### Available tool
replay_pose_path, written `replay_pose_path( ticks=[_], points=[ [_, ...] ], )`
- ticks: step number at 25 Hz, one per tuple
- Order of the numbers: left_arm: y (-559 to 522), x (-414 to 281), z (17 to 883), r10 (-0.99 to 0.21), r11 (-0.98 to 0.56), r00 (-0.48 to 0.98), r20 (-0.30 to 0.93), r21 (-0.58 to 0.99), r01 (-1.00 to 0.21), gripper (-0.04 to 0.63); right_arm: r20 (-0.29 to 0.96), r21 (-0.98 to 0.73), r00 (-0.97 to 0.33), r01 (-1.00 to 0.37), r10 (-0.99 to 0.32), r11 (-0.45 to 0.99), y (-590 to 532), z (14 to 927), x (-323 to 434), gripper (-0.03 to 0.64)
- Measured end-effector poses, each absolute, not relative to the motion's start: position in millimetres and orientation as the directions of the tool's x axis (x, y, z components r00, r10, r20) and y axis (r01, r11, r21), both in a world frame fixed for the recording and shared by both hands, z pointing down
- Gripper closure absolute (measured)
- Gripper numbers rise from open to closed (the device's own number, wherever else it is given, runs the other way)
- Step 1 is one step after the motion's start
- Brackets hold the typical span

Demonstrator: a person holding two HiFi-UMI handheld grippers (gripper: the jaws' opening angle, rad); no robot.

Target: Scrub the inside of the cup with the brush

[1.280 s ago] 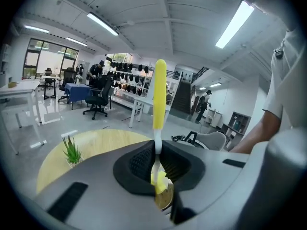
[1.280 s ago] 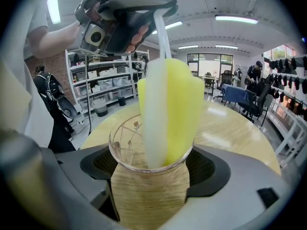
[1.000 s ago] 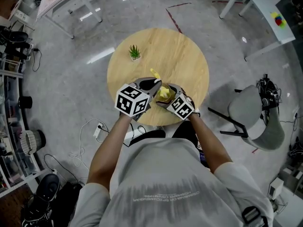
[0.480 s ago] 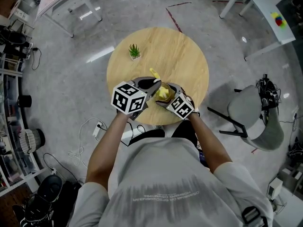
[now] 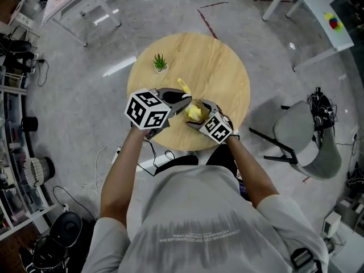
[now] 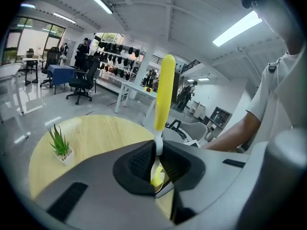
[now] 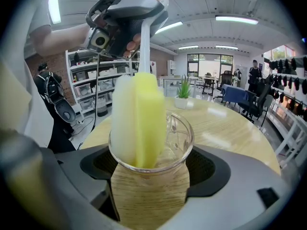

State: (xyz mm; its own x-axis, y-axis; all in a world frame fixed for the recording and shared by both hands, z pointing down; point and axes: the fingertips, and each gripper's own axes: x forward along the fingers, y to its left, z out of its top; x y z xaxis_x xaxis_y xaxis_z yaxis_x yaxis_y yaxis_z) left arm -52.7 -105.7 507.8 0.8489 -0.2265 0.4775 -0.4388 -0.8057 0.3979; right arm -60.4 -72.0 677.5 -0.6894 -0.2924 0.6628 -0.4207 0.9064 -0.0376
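My right gripper [image 7: 151,176] is clamped on the cup [image 7: 152,198], its jaws pressing the wood-patterned lower part from both sides, with the clear glass rim turned up toward my other hand. My left gripper [image 6: 157,159] pinches the brush [image 6: 165,90] on the thin white neck just below its yellow handle. The head view puts both over the near edge of the round table [image 5: 219,67]; I cannot tell whether the cup rests on the wood or is held just above it.

As I judge it, the scrubbing is under way but not finished. The brush's yellow-and-white sponge head [image 7: 139,119] sits in the mouth of the cup against the side nearer my left, its lower end down inside the glass and a good part of it above the rim. I cannot say how much of the wall has been wiped. What seems left is to push the sponge to the bottom and work it round the whole inside.

Little stands in the way. A small potted plant [image 5: 161,62] stands near the far left edge of the table, well apart from the cup. A grey chair [image 5: 307,141] is on the floor off the right edge. The real hindrance is the fit: the sponge fills much of the opening, and my two grippers are close together.
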Motion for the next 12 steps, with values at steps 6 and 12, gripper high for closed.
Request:
replay_pose_path(
  ticks=[6,12],
  points=[
    [-93,-39,535,-0.099,-0.838,0.813,0.574,0.392,-0.379,0.551,0.664,-0.041,-0.689,-0.422,-0.291,0.906,-74,675,-62,0.186],
    [-97,-29,551,-0.07,-0.844,0.796,0.601,0.39,-0.368,0.551,0.664,-0.043,-0.69,-0.419,-0.288,0.907,-75,675,-61,0.186]
  ],
)
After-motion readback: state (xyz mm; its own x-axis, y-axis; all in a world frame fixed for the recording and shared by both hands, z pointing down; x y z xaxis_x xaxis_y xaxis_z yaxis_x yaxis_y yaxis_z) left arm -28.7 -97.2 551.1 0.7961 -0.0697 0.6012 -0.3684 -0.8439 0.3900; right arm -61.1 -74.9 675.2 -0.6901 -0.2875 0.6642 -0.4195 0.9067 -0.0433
